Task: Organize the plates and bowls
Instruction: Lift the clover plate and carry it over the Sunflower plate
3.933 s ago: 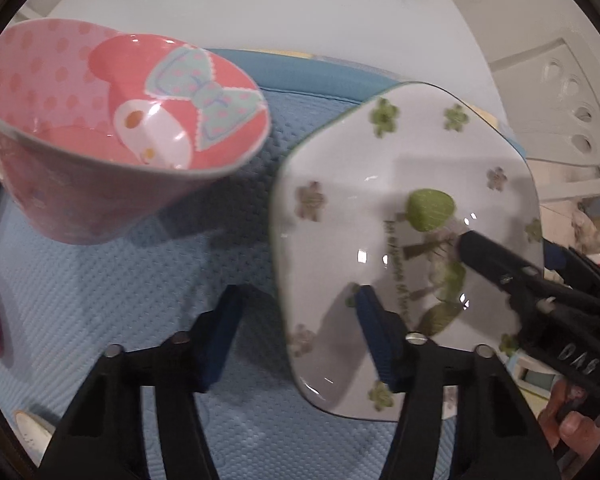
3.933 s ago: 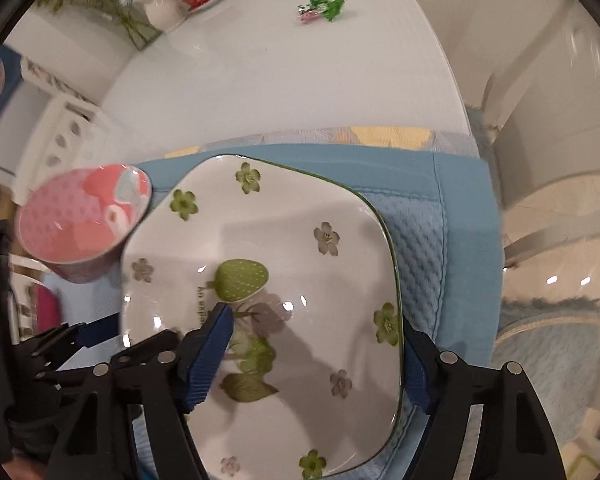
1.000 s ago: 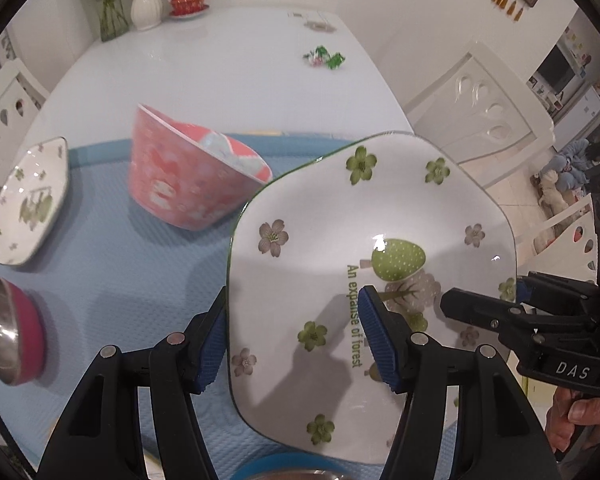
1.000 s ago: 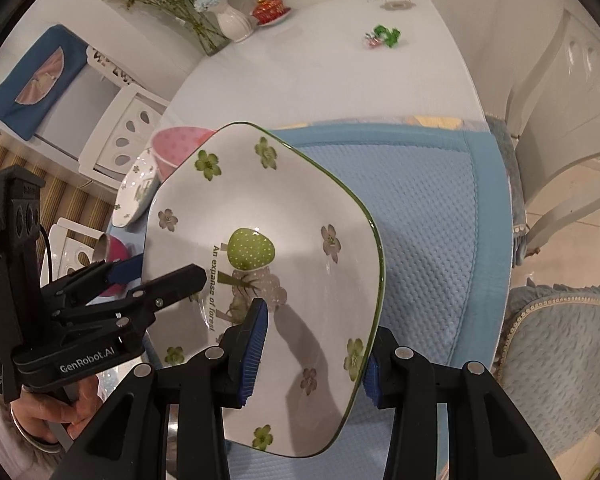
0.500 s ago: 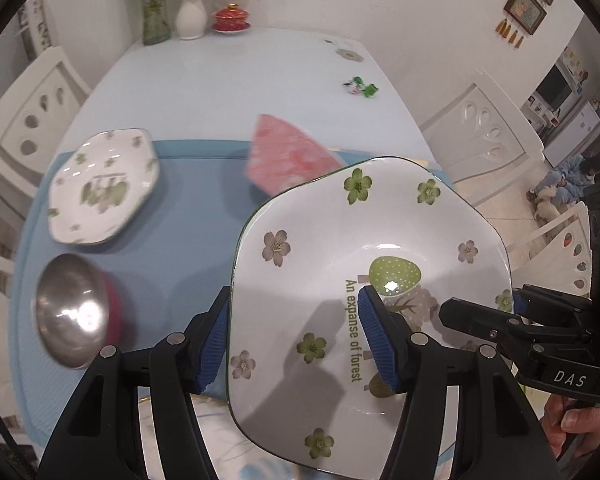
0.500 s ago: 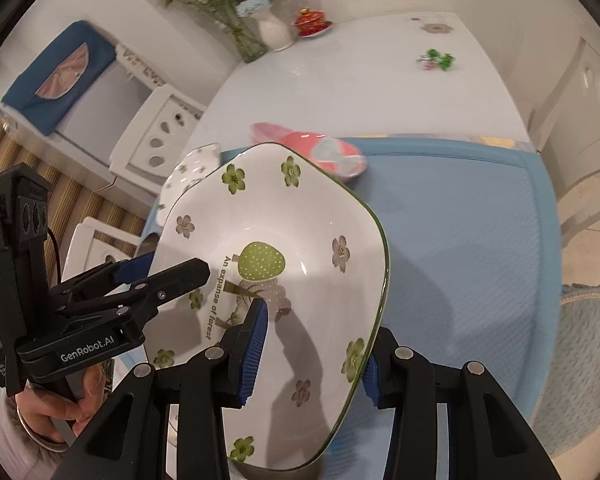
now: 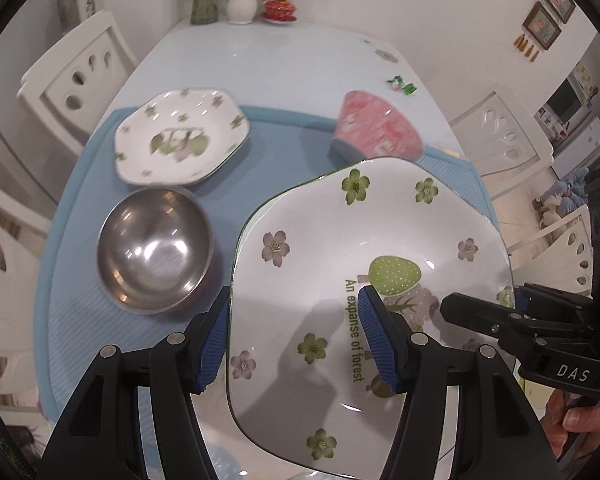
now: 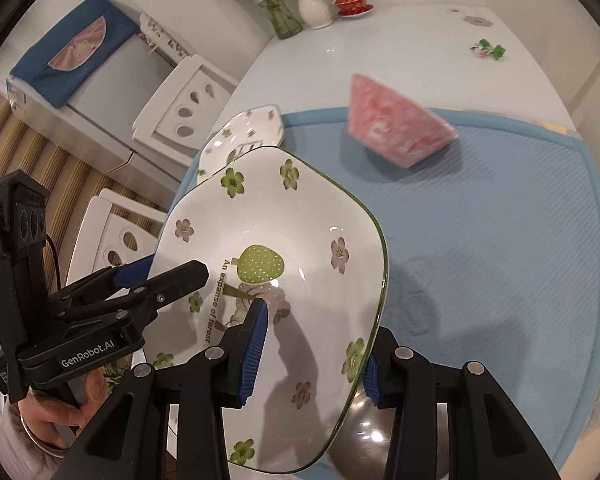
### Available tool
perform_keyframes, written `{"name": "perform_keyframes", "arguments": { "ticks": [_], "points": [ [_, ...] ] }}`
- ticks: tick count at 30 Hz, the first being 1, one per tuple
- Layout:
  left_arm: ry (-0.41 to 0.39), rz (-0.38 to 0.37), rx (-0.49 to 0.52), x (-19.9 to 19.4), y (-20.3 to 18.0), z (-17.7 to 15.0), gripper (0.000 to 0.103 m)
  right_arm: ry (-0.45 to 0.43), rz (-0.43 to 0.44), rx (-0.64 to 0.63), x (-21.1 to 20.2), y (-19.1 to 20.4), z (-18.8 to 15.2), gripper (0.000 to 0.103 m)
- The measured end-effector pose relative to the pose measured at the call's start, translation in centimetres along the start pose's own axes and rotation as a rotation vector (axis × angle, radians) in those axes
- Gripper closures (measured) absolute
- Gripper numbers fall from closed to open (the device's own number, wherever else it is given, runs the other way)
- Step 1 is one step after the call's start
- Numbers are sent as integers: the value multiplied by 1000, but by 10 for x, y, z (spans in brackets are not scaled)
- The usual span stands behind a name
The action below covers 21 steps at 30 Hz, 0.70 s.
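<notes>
A white, angular ceramic plate with green and mauve flower prints and the words "An expanse of forest" is held up in the air above the blue textured mat, tilted, between both grippers. The left gripper clamps the plate's left rim: one blue-padded finger sits on the printed face, the other behind the rim. The right gripper grips the opposite rim the same way, one blue pad on the face beside the tree print and the other behind the edge. A hand shows under the right gripper's body in the left wrist view, and another hand under the left gripper's body in the right wrist view.

Below the plate on the mat stands a round stainless-steel bowl with a dark red outside, upright; part of it shows under the plate's lower edge in the right wrist view. Just beyond it lies a second white flower-printed plate, flat on the mat's far left corner. Towards the far right of the mat is a pink patterned bowl, blurred, tipped on its side.

The mat lies on a white glossy surface. At its far end stand a white vase of flowers and a small red lidded cup on a saucer. White chairs flank the surface.
</notes>
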<state>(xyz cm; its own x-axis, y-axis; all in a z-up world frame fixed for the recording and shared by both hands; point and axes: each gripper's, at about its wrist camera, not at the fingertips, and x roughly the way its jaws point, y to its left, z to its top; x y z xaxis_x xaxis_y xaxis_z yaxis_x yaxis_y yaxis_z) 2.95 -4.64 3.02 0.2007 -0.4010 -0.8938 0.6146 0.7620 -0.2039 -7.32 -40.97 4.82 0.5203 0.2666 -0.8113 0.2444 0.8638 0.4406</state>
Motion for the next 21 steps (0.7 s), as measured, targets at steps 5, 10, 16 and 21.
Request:
{"name": "perform_keyframes", "arguments": {
  "ticks": [5, 10, 16, 21],
  "points": [
    [13, 4, -15, 1, 19, -16, 45, 16, 4, -13, 13, 15, -8, 61],
    [24, 8, -10, 3, 33, -29, 45, 33, 6, -21, 25, 27, -18, 61],
    [42, 3, -22, 5, 46, -45, 45, 59, 3, -26, 38, 36, -34, 61],
    [59, -2, -25, 10, 51, -59, 45, 80, 2, -17, 46, 37, -50, 61]
  ]
}}
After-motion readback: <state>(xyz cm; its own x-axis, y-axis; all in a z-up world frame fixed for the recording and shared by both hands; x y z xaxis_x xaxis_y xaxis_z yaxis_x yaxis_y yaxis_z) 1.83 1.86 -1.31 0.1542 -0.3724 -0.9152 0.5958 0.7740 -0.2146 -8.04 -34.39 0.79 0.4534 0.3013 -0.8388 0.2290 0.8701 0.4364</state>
